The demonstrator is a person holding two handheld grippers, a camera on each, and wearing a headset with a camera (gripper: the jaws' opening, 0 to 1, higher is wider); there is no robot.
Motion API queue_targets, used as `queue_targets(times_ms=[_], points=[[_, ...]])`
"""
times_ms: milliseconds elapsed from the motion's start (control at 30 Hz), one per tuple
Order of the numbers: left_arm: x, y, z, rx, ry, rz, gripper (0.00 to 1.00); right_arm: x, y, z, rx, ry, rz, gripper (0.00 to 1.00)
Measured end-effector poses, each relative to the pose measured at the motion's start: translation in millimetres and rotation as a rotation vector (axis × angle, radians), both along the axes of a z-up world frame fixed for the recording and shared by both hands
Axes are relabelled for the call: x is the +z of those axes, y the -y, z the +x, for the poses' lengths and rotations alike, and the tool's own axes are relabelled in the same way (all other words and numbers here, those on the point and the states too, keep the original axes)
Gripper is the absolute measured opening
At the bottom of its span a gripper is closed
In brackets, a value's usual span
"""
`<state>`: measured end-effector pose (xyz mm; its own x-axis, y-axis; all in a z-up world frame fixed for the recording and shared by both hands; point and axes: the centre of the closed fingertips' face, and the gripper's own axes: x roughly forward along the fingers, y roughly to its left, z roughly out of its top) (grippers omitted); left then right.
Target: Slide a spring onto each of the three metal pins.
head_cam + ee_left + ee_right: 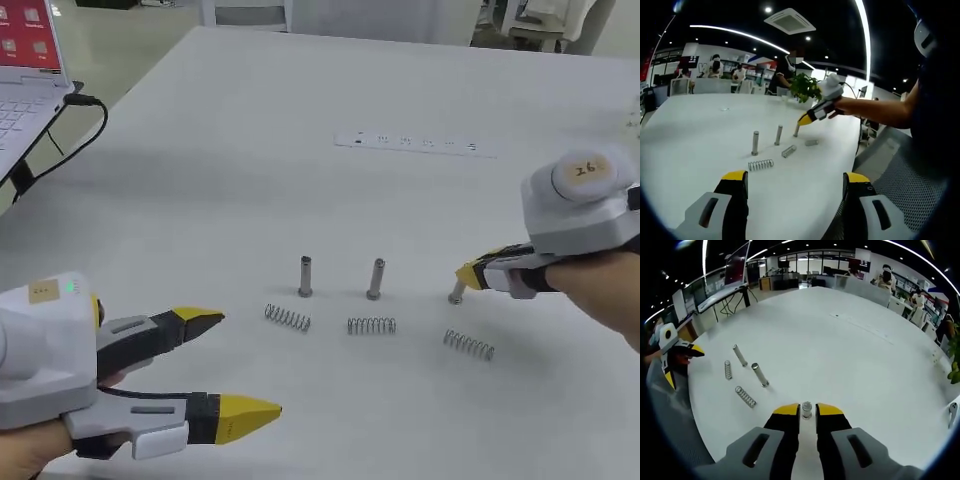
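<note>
Head view: the right tool (468,275) is clenched on the rightmost pin (457,293), so the job now is probably to keep it steady and upright while the nearest spring (468,345) goes over its top. All 3 springs (371,325) lie on the tabletop (300,150) just in front of the 3 pins (376,279), none threaded.

Left gripper view: the left tool (795,176) hangs released, level, well short of the row.

Right gripper view: the tool points low along the tabletop, the pin top between its tips.

Head view looks down; opposed gripper views share the pins (375,278).
</note>
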<state>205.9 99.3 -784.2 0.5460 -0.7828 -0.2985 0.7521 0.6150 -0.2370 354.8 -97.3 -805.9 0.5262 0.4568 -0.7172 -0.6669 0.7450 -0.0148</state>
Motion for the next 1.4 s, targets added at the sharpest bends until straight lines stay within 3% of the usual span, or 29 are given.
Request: queue_targets(times_ms=[400,667,1200,1400], points=[[-1.2,-0.6,0.1,-0.001,-0.003,0.003,0.74,1.0,13.4,-13.7,0.006,0.003,-0.011,0.11],[-1.6,-0.8,-0.4,-0.003,-0.005,0.005,0.74,0.2,14.0,-31.9,0.058,-0.004,-0.003,0.11],[-3.9,0.3,-1.7,-0.011,-0.012,0.017,0.74,-23.7,11.3,-66.5,0.221,-0.074,-0.022,0.13],[-4.9,0.8,-2.0,-0.014,-0.014,0.022,0.74,-31.4,14.0,-70.2,0.245,-0.089,-0.042,0.13]])
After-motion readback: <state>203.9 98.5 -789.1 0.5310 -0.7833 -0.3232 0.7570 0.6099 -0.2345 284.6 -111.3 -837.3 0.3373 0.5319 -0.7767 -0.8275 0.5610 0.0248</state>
